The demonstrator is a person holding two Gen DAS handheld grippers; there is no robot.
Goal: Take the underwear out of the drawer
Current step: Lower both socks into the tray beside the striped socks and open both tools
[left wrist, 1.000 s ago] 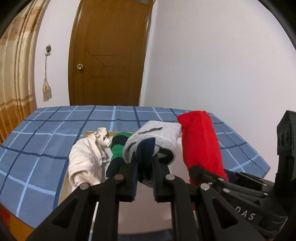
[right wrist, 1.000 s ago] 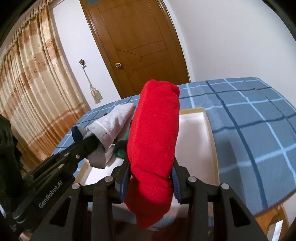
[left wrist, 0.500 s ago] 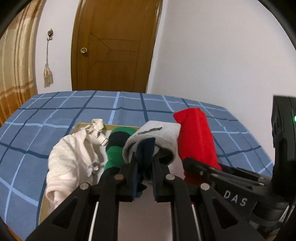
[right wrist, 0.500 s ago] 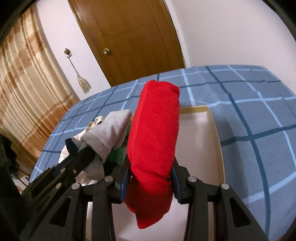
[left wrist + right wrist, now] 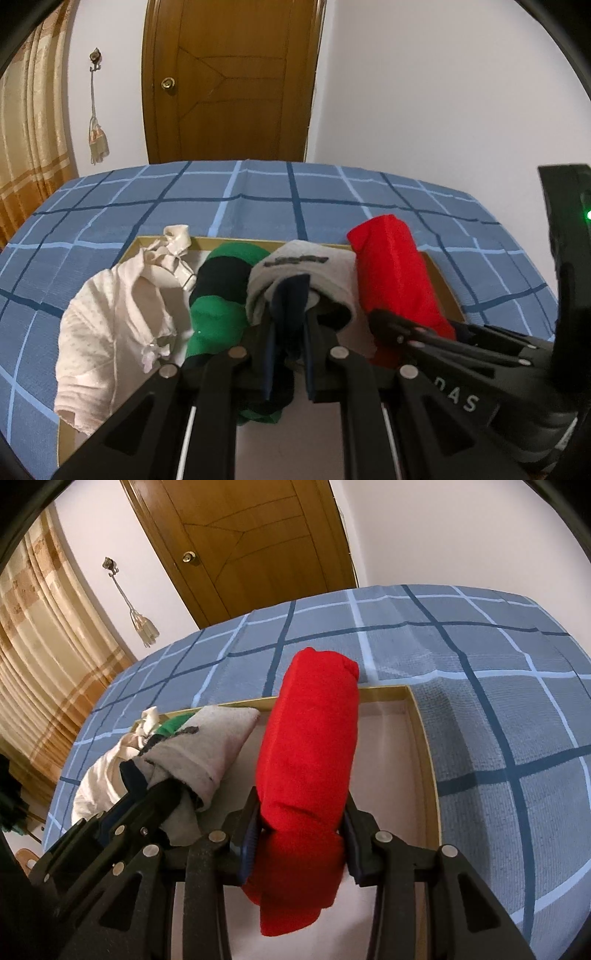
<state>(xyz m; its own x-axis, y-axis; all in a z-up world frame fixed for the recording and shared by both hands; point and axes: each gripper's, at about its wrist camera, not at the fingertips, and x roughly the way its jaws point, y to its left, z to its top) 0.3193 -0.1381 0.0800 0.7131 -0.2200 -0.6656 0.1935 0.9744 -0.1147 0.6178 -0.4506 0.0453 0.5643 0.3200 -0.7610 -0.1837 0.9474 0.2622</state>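
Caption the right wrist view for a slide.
Right gripper clamps a rolled red garment above the shallow drawer on the blue checked cloth.

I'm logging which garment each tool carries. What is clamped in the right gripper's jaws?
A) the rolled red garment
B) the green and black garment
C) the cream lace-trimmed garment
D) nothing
A: the right gripper has its jaws pressed on either side of the rolled red garment, held above the shallow drawer.

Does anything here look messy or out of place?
Mostly the cream garment: it lies crumpled and spills over the left rim of the drawer onto the checked cloth. The red roll and grey piece are simply held.
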